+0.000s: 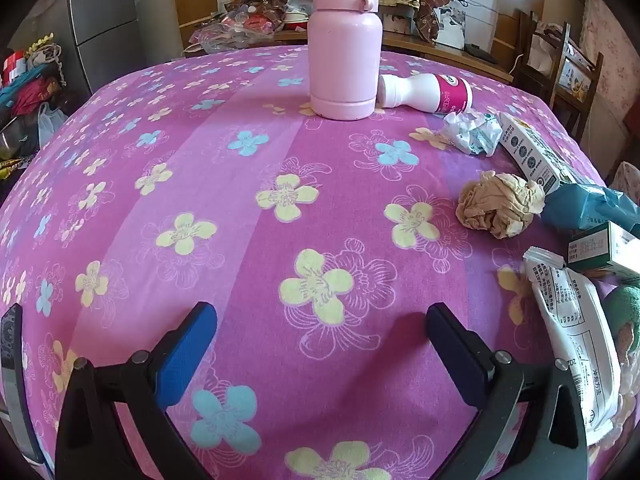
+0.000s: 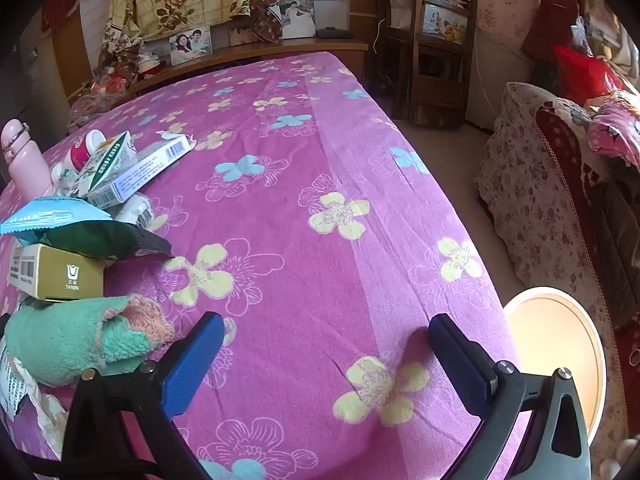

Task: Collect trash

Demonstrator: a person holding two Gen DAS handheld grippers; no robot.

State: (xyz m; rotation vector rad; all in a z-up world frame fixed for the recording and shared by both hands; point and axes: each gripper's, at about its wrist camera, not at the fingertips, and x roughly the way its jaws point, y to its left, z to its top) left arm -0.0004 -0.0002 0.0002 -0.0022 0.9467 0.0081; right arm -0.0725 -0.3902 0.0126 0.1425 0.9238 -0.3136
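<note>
I see the pink flowered cloth (image 1: 248,216) covering the whole work surface. A round cream bin (image 2: 560,356) stands on the floor just beside its near right edge. A pink flask (image 1: 345,60) stands upright at the far side. Trash is grouped to the right of my left gripper (image 1: 320,332) and to the left of my right gripper (image 2: 326,344). Items in the group: a white-and-magenta bottle (image 1: 432,94) on its side, touching the flask base; a long white carton (image 1: 528,152); a white printed wrapper (image 1: 572,320); a gold box (image 2: 60,272) under a dark green packet (image 2: 100,240) and a blue packet (image 2: 52,214); a green-and-pink towel (image 2: 80,340); a brown paper ball (image 1: 498,208); a white paper wad (image 1: 472,132). Both grippers hover over bare cloth. Fingers on each stand fully apart, with nothing between them.
</note>
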